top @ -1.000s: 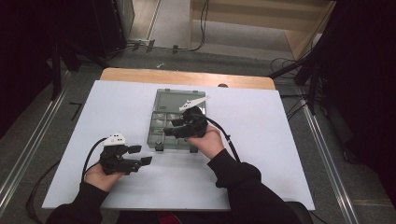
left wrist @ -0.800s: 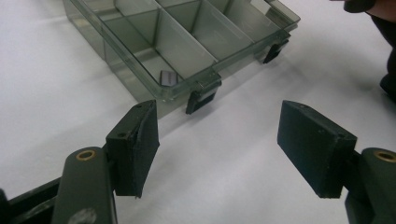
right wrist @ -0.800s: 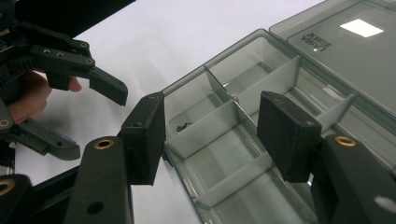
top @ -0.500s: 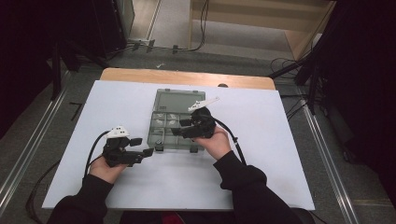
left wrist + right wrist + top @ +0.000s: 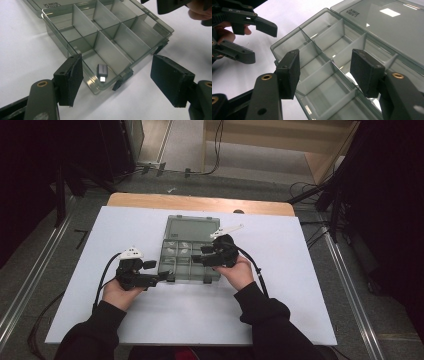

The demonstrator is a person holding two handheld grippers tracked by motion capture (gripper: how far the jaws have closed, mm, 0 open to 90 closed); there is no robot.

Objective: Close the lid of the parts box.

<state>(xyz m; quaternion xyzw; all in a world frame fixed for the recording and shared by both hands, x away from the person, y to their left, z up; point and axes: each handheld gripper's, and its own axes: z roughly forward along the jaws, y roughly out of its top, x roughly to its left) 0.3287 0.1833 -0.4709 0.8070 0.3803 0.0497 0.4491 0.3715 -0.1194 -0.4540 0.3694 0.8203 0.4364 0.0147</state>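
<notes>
A smoky clear compartment box (image 5: 189,256) lies on the white table with its lid (image 5: 192,227) folded flat behind it. A small grey USB adapter (image 5: 102,71) rests in the corner compartment nearest my left gripper. In its own view my left gripper (image 5: 117,77) is open, its jaws straddling the box's near corner without touching it; the high view shows that gripper (image 5: 156,271) at the box's front left. My right gripper (image 5: 324,72) is open and hovers over the compartments with nothing between its pads, at the box's right side (image 5: 201,256).
The white table sheet (image 5: 300,285) has free room left and right of the box. A wooden table edge (image 5: 200,202) runs along the back. Cables trail from both grippers toward the person. Dark floor and metal rails surround the table.
My left gripper has moved forward and right up to the box's front left corner. My right gripper has drifted slightly right over the box. Both stay open.
</notes>
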